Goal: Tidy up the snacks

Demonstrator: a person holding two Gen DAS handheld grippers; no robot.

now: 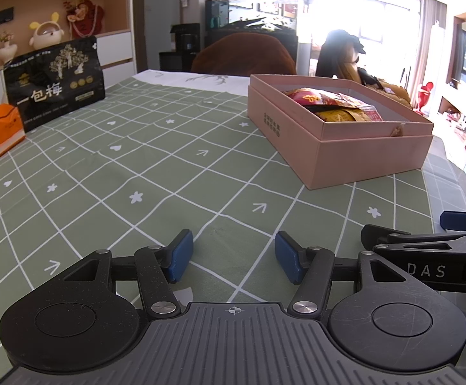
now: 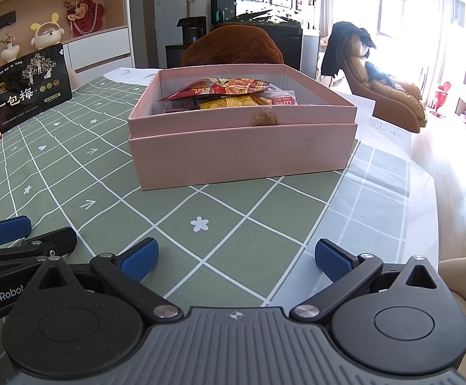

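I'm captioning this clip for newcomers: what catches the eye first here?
The pink box of bright snack packets sits mid-table on the green checked tablecloth. A black plum bag stands at the far left, and both open grippers hover empty in front.

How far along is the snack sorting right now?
Several red and yellow snack packets already lie inside the pink cardboard box. Nothing is in hand: left gripper and right gripper are open and empty. The large black snack pouch stands outside the box.
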